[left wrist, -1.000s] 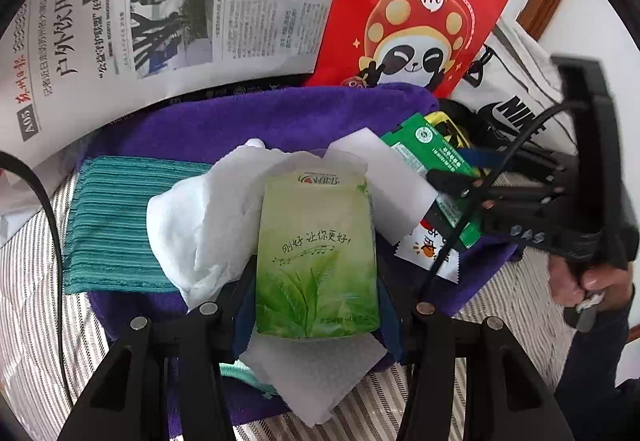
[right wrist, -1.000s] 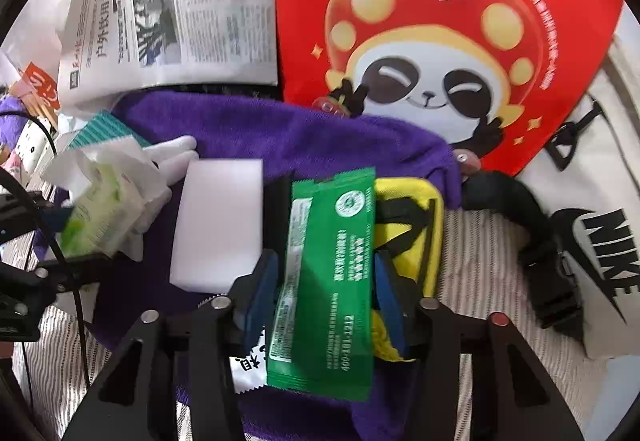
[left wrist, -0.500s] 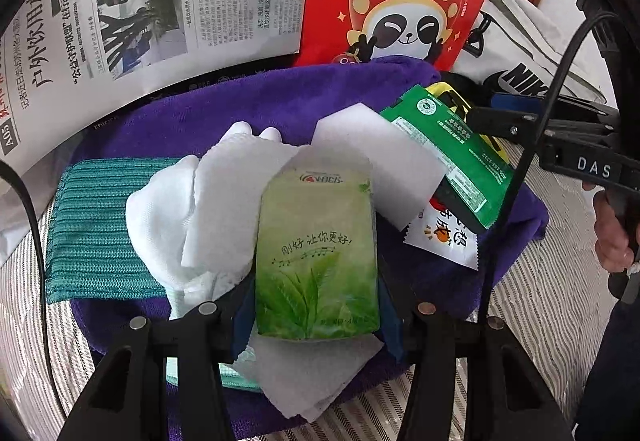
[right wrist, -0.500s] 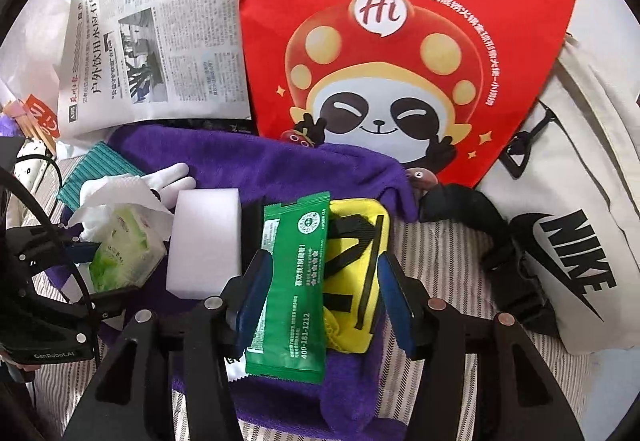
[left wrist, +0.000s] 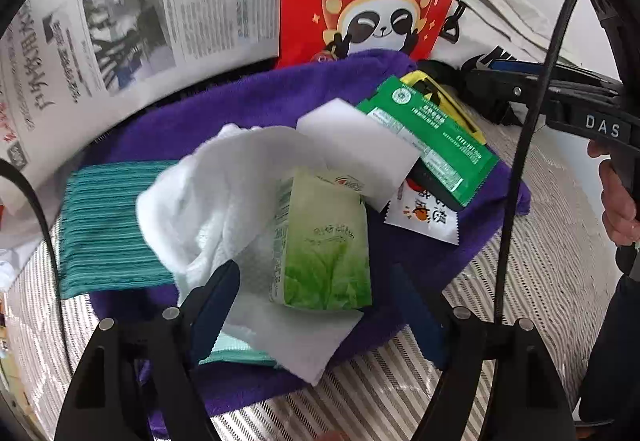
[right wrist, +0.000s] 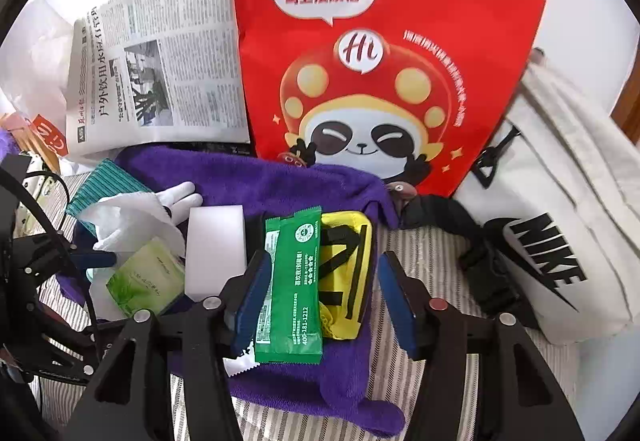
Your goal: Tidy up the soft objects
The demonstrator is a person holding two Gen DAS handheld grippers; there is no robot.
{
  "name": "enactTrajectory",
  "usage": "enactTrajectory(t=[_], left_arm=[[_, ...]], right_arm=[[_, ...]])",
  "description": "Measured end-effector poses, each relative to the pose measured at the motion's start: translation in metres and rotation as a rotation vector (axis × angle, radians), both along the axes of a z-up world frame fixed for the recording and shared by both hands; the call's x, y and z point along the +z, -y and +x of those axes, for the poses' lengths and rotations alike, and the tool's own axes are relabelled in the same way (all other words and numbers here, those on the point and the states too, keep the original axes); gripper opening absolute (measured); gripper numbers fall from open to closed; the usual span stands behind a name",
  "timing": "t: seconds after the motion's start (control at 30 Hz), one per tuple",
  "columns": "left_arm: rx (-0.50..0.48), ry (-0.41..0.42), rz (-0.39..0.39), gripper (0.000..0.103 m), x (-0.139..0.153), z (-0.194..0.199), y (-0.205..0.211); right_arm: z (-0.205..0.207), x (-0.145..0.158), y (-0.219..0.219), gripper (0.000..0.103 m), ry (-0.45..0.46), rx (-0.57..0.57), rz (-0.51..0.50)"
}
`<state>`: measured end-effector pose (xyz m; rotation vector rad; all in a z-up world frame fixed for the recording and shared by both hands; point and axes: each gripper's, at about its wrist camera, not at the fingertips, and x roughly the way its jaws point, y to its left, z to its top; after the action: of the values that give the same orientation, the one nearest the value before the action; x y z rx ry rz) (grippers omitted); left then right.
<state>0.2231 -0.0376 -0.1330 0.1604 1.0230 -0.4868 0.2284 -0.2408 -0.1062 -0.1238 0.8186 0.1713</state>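
A light green tissue pack (left wrist: 324,245) lies tilted on a crumpled white cloth (left wrist: 208,193) over the purple towel (left wrist: 240,101). My left gripper (left wrist: 316,305) straddles the pack's near end. Its jaws are opening and neither pad presses on it. A dark green sachet (right wrist: 294,285) rests on a yellow pouch (right wrist: 352,261) and the purple towel (right wrist: 280,177). My right gripper (right wrist: 325,299) hangs over them. Its jaws are opening too; the left pad is close to the sachet's edge and the right pad stands well clear.
A white sponge block (right wrist: 218,241), a teal striped cloth (left wrist: 104,225) and a small white sachet (left wrist: 424,213) also lie on the towel. A red panda bag (right wrist: 380,61), a newspaper (right wrist: 160,73) and a white Nike bag (right wrist: 560,221) with a black strap (right wrist: 480,261) ring the far side.
The left jaws have spread and let go of the tissue pack, which now lies tipped over. The right jaws have widened and the gripper has lifted back from the green sachet.
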Motion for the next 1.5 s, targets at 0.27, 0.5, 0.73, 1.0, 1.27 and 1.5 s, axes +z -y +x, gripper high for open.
enactTrajectory(t=[0.27, 0.5, 0.73, 1.0, 1.27, 1.5], left_arm=[[0.038, 0.043, 0.045, 0.089, 0.033, -0.017, -0.003], [0.089, 0.069, 0.072, 0.089, 0.054, -0.040, 0.003], [0.159, 0.090, 0.033, 0.089, 0.072, -0.078, 0.000], [0.204, 0.154, 0.052, 0.089, 0.090, -0.117, 0.003], [0.199, 0.149, 0.020, 0.089, 0.092, -0.129, 0.016], [0.278, 0.184, 0.028, 0.089, 0.092, -0.143, 0.007]], right_arm=[[-0.031, 0.008, 0.001, 0.076, 0.002, -0.052, 0.025], [-0.076, -0.002, -0.006, 0.089, -0.051, -0.056, 0.057], [-0.113, 0.001, -0.012, 0.097, -0.054, -0.046, 0.073], [-0.145, 0.007, -0.014, 0.098, -0.058, -0.048, 0.125], [-0.163, 0.011, -0.001, 0.098, -0.052, -0.062, 0.124], [-0.172, 0.009, 0.015, 0.098, -0.050, -0.121, 0.118]])
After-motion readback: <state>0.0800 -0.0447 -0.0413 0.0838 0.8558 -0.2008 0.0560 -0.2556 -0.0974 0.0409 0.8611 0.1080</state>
